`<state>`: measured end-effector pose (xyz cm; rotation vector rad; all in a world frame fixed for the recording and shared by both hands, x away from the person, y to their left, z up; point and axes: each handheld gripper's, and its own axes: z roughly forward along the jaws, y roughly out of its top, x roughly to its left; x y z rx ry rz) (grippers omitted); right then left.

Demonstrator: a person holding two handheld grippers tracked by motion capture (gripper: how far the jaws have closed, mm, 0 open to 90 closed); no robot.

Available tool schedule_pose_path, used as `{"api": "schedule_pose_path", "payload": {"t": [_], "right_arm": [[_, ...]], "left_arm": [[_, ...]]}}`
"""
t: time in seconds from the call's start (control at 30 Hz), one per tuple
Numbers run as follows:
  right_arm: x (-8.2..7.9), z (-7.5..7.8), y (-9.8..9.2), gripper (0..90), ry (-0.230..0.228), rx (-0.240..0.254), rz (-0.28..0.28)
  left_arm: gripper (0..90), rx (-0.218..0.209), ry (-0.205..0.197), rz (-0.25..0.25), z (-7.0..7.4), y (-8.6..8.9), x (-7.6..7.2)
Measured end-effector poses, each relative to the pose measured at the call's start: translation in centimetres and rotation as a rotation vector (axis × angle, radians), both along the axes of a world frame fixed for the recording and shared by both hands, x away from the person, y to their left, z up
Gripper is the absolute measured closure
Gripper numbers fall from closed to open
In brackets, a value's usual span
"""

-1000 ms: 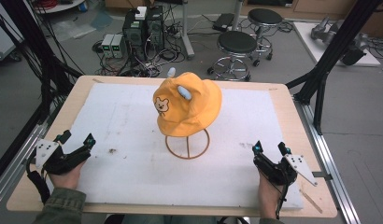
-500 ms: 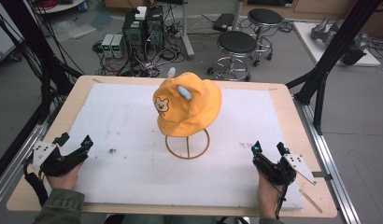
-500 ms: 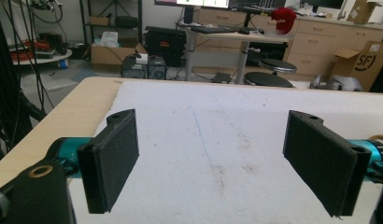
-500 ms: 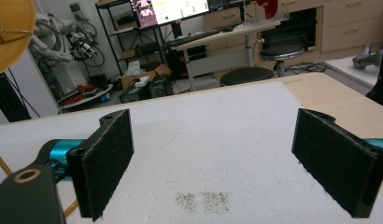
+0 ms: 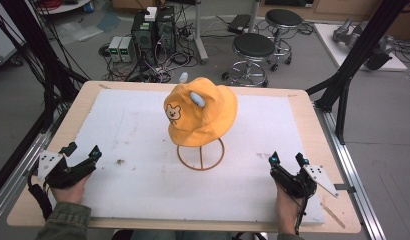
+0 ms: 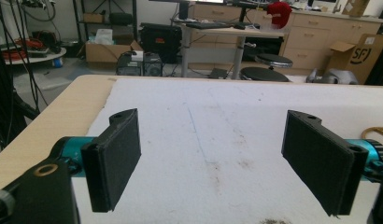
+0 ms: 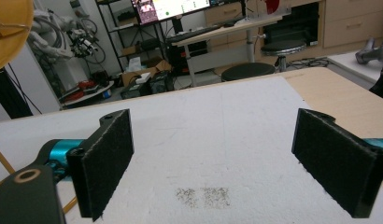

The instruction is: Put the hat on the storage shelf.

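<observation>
Two-handed pick, approach stage; no contact made yet.

1. Status of the tongs. Left gripper [image 5: 83, 148]: held low over the near left corner of the white pad [image 5: 133, 125], jaws spread wide, nothing between them. Confirm in the left gripper view [image 6: 213, 163]: bare pad between the two black pads [image 6: 112, 158]. Right gripper [image 5: 285, 158]: held at the near right corner, jaws equally wide, nothing gripped. Confirm in the right gripper view [image 7: 213, 163].

2. Location of the work piece. Yellow bucket hat [image 5: 200, 112]: perched on a wire stand [image 5: 200, 157] at the middle of the pad, tilted slightly, bear patch [image 5: 173, 114] facing near left, small pale blue ears [image 5: 197, 98] on the crown. Well apart from both grippers. Glimpsed also at the top left corner of the right gripper view [image 7: 7, 18].

3. Step in hand, as judged: start position, ahead of the reach toward the hat.

4. Next move, as judged:
- Advance both grippers inward and forward, one to each side of the brim.
- Keep the jaws wide until the brim edge lies between them.
- Close on fabric alone, clear of the wire.
- Lift straight up, to avoid tipping the stand, which looks light.
- Keep clear of the wooden table [image 5: 313, 125] edge.
</observation>
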<state>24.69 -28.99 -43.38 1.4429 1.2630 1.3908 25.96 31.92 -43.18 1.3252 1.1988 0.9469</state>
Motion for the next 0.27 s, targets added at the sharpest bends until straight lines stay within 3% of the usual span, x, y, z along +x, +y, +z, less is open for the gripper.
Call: {"api": "schedule_pose_path", "payload": {"t": [0.27], "right_arm": [[0.03,-0.02,0.02,11.6,0.001,0.002,0.0]], "left_arm": [[19.1,-0.007,0.007,0.006,-0.07,0.17,0.09]]}}
